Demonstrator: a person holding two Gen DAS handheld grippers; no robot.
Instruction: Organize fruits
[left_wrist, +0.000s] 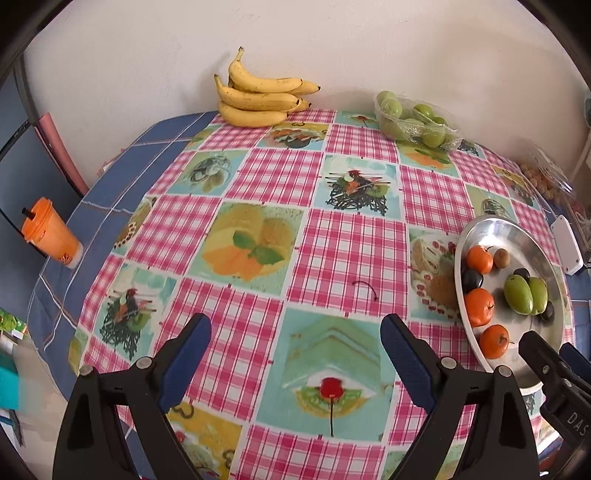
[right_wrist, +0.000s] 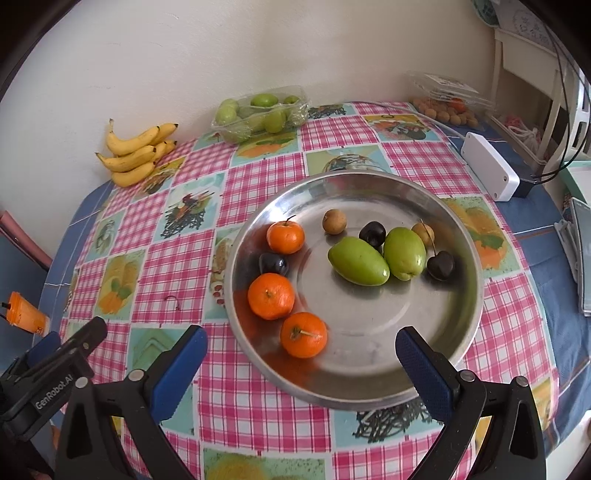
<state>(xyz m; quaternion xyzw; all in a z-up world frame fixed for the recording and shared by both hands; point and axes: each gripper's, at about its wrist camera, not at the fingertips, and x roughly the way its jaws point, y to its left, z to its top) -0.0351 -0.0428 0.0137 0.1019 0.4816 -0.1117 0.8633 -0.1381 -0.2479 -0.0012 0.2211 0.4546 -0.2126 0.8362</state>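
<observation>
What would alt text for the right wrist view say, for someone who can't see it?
A metal tray on a checked tablecloth holds three oranges, two green fruits, dark cherries and small brown fruits. The open right gripper hovers at its near rim. Bananas and a pack of green fruit sit by the wall.

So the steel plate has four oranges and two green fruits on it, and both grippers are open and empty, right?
Not quite: the steel plate holds three oranges, not four, as the right wrist view shows. The two green fruits are there, and the left gripper and right gripper are both open and empty.
</observation>
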